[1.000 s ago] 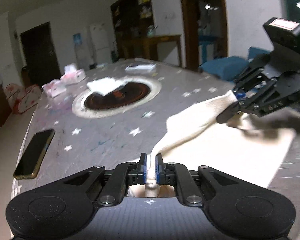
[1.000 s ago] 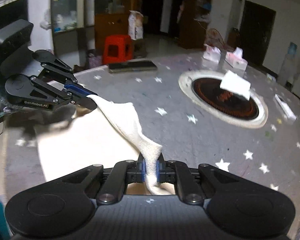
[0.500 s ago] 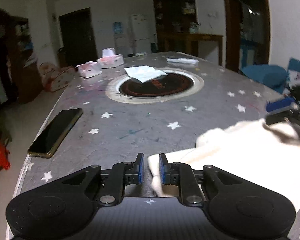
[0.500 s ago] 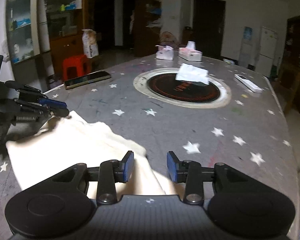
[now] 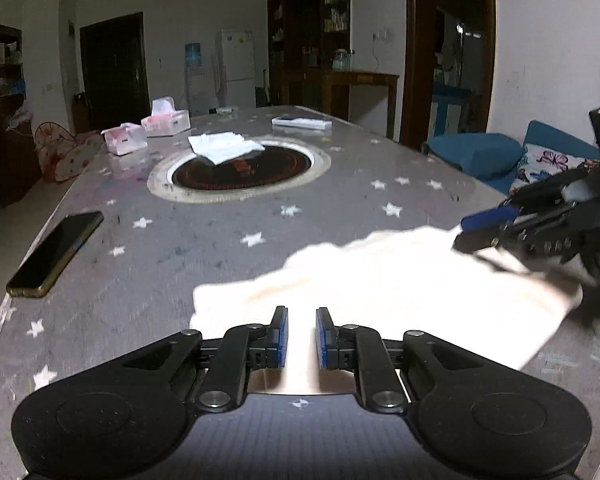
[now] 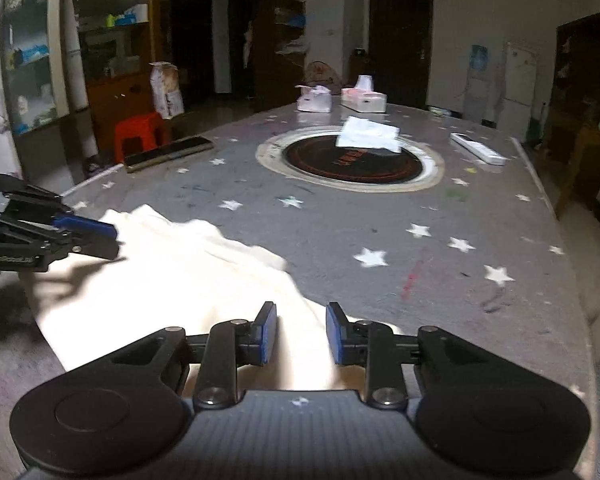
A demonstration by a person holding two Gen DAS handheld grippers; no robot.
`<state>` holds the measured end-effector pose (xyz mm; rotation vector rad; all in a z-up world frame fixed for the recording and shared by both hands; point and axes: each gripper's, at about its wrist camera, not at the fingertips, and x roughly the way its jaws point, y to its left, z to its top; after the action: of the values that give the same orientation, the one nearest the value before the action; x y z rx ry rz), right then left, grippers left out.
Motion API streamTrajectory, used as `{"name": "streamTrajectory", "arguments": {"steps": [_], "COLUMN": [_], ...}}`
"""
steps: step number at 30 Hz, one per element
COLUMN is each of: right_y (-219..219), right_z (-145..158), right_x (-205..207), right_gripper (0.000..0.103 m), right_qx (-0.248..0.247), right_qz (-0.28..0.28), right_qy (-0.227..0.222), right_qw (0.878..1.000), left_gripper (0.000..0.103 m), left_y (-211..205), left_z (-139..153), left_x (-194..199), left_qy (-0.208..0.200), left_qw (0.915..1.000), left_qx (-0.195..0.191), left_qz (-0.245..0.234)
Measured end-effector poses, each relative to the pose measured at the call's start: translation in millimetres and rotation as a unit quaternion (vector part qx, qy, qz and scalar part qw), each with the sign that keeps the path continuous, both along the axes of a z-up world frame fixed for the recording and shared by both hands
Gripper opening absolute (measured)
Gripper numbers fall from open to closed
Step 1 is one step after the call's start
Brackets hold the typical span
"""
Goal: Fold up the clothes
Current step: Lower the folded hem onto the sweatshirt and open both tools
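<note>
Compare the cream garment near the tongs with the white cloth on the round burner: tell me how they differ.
The cream garment is far larger than the white cloth. The garment lies on the starred tabletop at the near edge; the cloth lies partly over the dark round burner farther off. The garment looks thick and rumpled along its far edge; the cloth looks thin and flat. Both lie loose, gripped by nothing.

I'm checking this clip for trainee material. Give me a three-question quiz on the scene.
1. True or false: the left gripper is clamped on the cloth.
2. What lies on the round hob? A) phone B) white paper C) remote
3. How many tissue boxes stand at the table's far end?

Key: 1 false, its pads stand apart above the cloth; 2 B, the paper; 3 two.
</note>
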<state>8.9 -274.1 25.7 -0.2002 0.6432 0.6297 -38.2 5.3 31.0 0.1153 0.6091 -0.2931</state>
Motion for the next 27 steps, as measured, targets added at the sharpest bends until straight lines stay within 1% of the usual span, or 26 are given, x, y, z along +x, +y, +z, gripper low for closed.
{"name": "streamTrajectory", "arguments": {"steps": [1,4,6,10,14,15,16,17,18,21,23,26,27], "right_y": [-3.2,-11.4,-12.8,-11.8,-14.9,-13.7,-12.5,-11.2,-10.0,-1.8,0.9,2.4,1.3], "right_z": [0.1,-7.4,-10.1,-7.0,-8.2,-7.7,-7.1,-6.6,-6.1,6.4,6.3,-11.8,-13.4], "right_x": [-1.0,1.7,1.4,-1.5,-3.7,-4.2,-4.7,-5.2,-5.7,-10.3,-5.2,6.7,7.2], "right_gripper": [0.026,0.028,0.028,0.03,0.029,0.02,0.009,0.007,0.006,0.005,0.005,0.007,0.009], "right_qx": [-0.002,-0.002,0.007,0.005,0.014,0.012,0.01,0.008,0.006,-0.021,-0.033,-0.049,-0.044], "right_qz": [-0.005,-0.017,-0.018,-0.023,-0.025,-0.025,-0.025,-0.025,-0.025,-0.027,-0.034,-0.042,-0.044], "right_qy": [-0.001,0.015,0.02,0.017,0.027,0.025,0.022,0.019,0.016,-0.031,-0.036,-0.009,-0.013], "right_qw": [1.0,1.0,1.0,1.0,0.999,0.999,0.999,0.999,1.0,0.999,0.998,0.998,0.998], "left_gripper": [0.016,0.016,0.016,0.016,0.017,0.017,0.017,0.017,0.017,0.017,0.017,0.018,0.019], "left_y": [0.0,0.3,0.2,-1.3,-1.4,-1.5,-1.5,-1.5,-1.5,-1.2,-0.6,0.4,0.9], "left_z": [-0.8,-2.6,-4.0,-5.5,-6.7,-7.1,-7.2,-7.3,-7.2,-7.8,-8.3,-7.9,-7.1], "left_x": [-1.8,-5.4,-5.0,-4.7,-4.1,-3.3,-2.9,-2.7,-2.7,-2.5,-1.8,0.1,0.6], "left_qy": [0.0,0.0,0.001,0.001,0.002,0.003,0.003,0.004,0.004,0.004,0.005,0.007,0.008], "left_qw": [1.0,1.0,1.0,1.0,1.0,1.0,0.9999,0.9999,0.9999,0.9999,0.9999,0.9999,0.9999], "left_qx": [0.0,-0.002,-0.002,0.004,0.005,0.005,0.004,0.004,0.004,0.007,0.007,0.005,0.006], "left_qz": [0.0,0.003,0.006,0.006,0.007,0.008,0.009,0.009,0.009,0.007,0.007,0.008,0.008]}}
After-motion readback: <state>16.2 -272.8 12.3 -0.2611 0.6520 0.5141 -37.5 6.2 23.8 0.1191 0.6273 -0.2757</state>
